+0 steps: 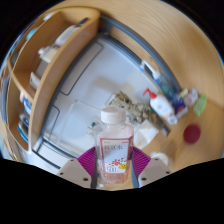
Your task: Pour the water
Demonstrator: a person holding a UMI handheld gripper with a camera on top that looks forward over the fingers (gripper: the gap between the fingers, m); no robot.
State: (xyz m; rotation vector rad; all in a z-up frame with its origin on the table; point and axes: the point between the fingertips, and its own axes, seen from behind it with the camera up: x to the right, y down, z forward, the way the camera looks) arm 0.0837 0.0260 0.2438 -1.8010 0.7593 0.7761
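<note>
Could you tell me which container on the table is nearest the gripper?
The clear plastic bottle with the white cap, standing between the gripper fingers; the other items lie beyond.

The white surface (95, 75) holds a pile of small things (165, 105) and a red ball (191, 132).

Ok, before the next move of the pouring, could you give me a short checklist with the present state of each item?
1. Bottle sits between the fingers of the gripper: ok, it stands between the pink pads, upright.
2. Both fingers press firmly on the bottle: cannot tell, the contact at its sides is not clear.
3. Cap is off: not ok, a white cap appears to be on the bottle.
4. A cup or vessel to receive the water is in sight: cannot tell, the small things beyond the bottle are too blurred.
5. Liquid in the bottle: ok, a pale liquid shows in it.
</note>
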